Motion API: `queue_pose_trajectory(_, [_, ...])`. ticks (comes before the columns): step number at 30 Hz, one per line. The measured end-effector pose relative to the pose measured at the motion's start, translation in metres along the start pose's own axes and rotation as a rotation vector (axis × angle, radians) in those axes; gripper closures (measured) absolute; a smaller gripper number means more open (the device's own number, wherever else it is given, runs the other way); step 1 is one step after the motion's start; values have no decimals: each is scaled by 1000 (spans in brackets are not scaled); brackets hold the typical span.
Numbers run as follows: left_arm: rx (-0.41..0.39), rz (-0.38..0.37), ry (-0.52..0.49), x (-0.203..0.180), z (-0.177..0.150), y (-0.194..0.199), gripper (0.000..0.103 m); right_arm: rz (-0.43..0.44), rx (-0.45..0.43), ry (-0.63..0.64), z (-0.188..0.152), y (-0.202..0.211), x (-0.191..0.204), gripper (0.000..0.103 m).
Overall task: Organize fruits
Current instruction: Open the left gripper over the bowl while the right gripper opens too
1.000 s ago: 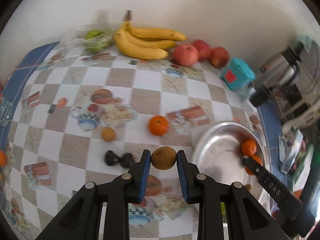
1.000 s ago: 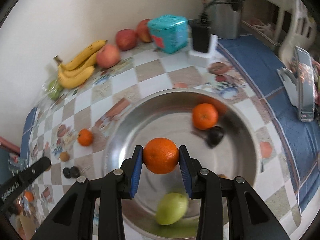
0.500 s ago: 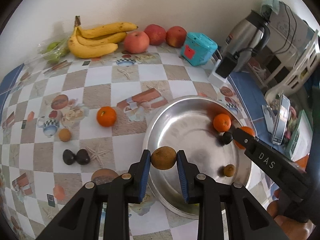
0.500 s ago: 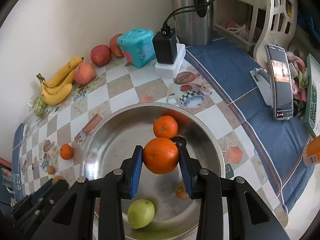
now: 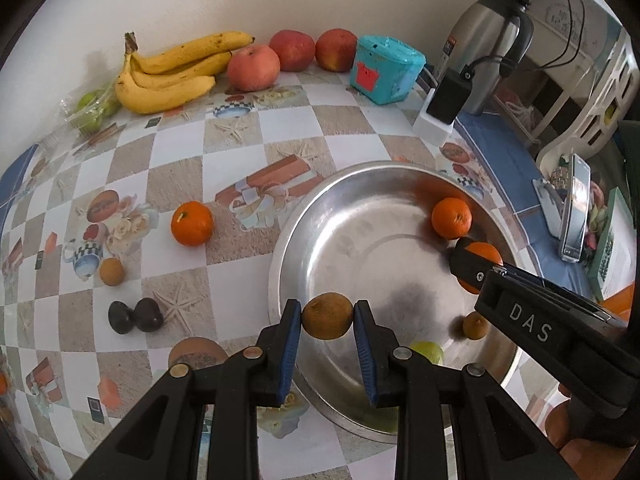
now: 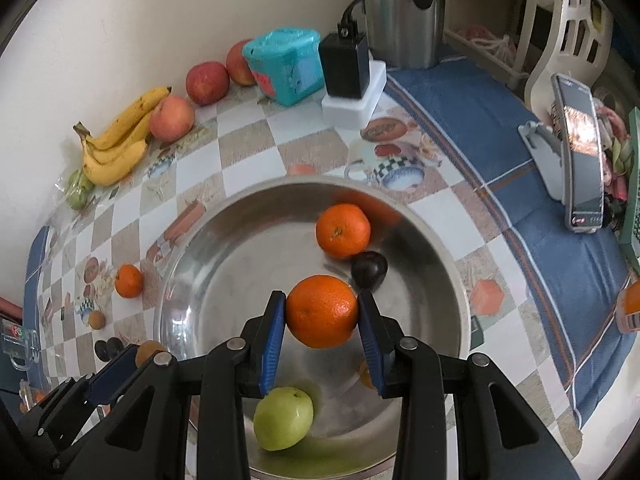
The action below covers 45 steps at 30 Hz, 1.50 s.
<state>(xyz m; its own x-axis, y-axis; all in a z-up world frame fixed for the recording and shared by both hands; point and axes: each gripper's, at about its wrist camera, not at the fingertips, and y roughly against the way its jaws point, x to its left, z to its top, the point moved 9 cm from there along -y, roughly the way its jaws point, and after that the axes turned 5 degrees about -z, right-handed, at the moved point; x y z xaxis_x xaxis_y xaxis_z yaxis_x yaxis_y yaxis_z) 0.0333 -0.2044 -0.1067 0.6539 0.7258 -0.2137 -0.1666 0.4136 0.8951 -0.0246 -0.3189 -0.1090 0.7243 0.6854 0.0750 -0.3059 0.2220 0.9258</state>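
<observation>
Left gripper (image 5: 328, 320): pads are clamping a small brown fruit (image 5: 327, 316) from either side, and it is hanging over the near-left rim of the bowl (image 5: 280, 256), just inside the edge. Fruit is slightly oval, its long axis running across from pad to pad; no stem end is showing, so which way it is pointing cannot be told.

Right gripper (image 6: 322, 312): pads are squeezing an orange (image 6: 322, 311), which is hanging over the middle of the bowl, above the bare floor. Orange is near round, with no real long axis; its navel dimple is facing the camera, low on the left.

Key relation: bowl floor is lying straight below both loads. Right gripper is sitting deeper over the bowl than the left, so its drop looks the readier; the left load seems to need carrying further in from the rim.

Inside bowl: second orange (image 6: 343, 231) at the far side, dark plum (image 6: 369, 270) beside it, green apple (image 6: 283, 418) at the near side.

Outside bowl, left of it: loose orange (image 5: 191, 223), two dark fruits (image 5: 136, 315), bananas (image 5: 168, 76) further off by the wall.
</observation>
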Motion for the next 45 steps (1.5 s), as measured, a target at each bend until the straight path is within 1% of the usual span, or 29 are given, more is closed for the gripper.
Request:
queue_pose_trajectory(16, [41,11,-19,-4,-9,-11,74,-5,56,10,-10,-15,-1,65])
queue_pose_trajectory(38, [69,9,-8,-1,-13,-18,72,-6,90,13,-14,-21,0,65])
queue_pose_trajectory(43, [69,5,-6,-2,-13,-17,64,-9,82,20,-13,-20,1,63])
queue_pose_trajectory(45, [63,9,-6,-1,-12,-16,58,-8,72,24,-11,-18,2,56])
